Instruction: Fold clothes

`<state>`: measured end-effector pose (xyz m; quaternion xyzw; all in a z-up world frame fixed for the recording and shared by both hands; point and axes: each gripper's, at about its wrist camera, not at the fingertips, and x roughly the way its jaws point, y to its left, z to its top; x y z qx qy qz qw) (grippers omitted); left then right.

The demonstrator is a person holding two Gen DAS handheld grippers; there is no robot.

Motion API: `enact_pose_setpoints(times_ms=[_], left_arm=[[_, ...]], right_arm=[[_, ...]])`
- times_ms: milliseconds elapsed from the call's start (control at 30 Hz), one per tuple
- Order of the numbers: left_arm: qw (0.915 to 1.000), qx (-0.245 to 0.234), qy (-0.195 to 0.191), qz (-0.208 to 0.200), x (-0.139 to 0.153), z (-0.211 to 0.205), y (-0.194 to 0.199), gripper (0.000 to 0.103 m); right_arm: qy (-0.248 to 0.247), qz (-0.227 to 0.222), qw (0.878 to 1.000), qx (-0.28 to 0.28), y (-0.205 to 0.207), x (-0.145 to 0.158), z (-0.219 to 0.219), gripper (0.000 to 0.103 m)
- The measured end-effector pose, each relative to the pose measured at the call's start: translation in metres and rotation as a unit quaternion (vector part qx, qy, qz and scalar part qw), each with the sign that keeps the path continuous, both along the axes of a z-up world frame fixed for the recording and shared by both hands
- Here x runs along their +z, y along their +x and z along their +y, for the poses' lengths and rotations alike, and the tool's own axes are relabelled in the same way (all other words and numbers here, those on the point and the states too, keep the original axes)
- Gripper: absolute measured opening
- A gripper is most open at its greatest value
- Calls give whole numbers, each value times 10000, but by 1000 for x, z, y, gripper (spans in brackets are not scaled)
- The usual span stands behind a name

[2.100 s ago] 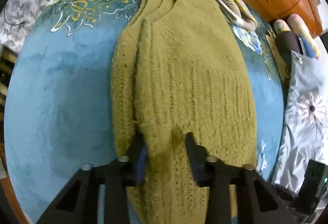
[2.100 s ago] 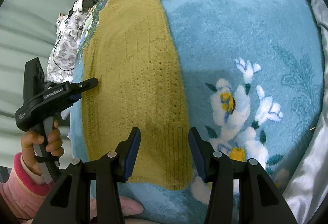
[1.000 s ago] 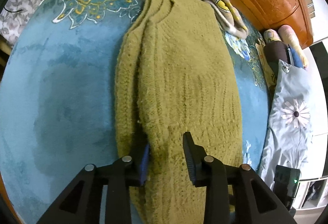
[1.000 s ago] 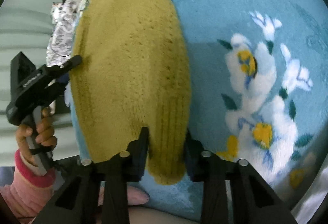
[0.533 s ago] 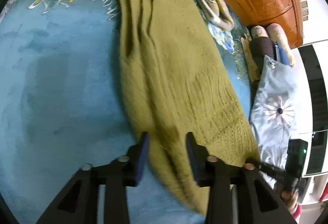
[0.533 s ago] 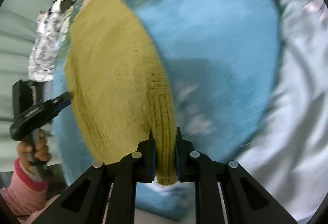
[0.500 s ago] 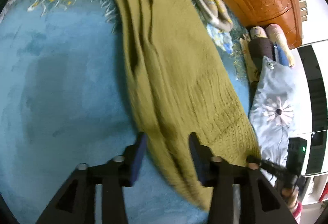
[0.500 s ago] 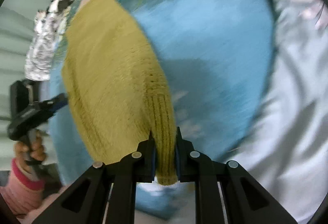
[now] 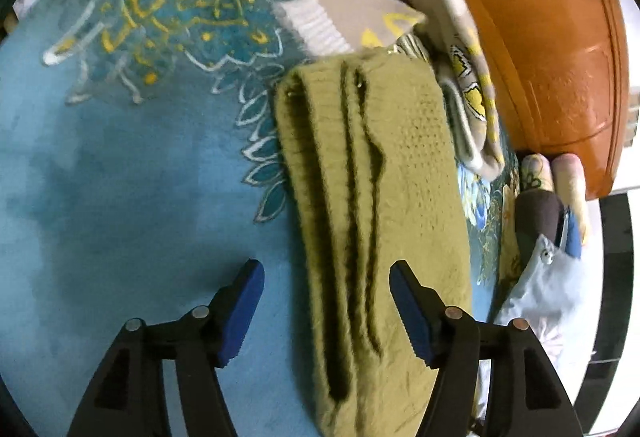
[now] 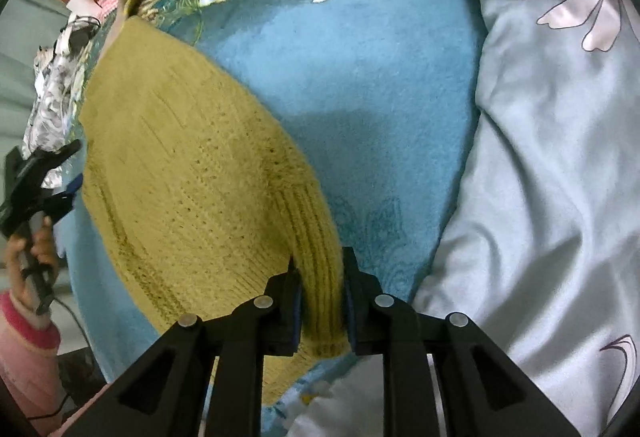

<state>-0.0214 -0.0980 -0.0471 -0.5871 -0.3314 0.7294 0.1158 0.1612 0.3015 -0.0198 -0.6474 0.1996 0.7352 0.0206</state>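
Note:
An olive knitted sweater lies lengthwise on the blue plush blanket, with long folds running down it. My left gripper hovers over its left edge. Its jaws are opening wide, and the knit passes under them without touching the blue pads. In the right wrist view the same sweater spreads to the left. My right gripper pinches the ribbed hem and holds it raised off the blanket, its jaws easing open slightly. The left gripper shows at the far left, held by a hand in a pink sleeve.
A beige patterned garment lies bunched beyond the sweater's collar, against an orange wooden headboard. A pale grey flowered duvet covers the right side of the bed. Rolled items lie beside it.
The left gripper let go of the sweater's edge, spread wide and slid along it toward the collar. The right gripper closed on the hem and lifted it toward the duvet side.

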Motion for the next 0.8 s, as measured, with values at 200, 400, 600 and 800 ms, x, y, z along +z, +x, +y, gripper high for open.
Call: enact_pose_setpoints(times_ms=[200,400,600,800], left_arm=[[9993,-353,17,125,-3,21,-14,77],[9968,-697,-336,221,0,44,-24,75],[9921,-963,-791,126,0,58,-29,40],[9927,-990,-687,86,-2,53,-30,35]], right_arm=[[-52,362,9986,-393,14,23,10,32],[-1053,818,9903,-386,45,34,-37,56],[-307,536,9915,1147,45,8,-126,62],[269,89,9819,1873,44,-12,-164,62]])
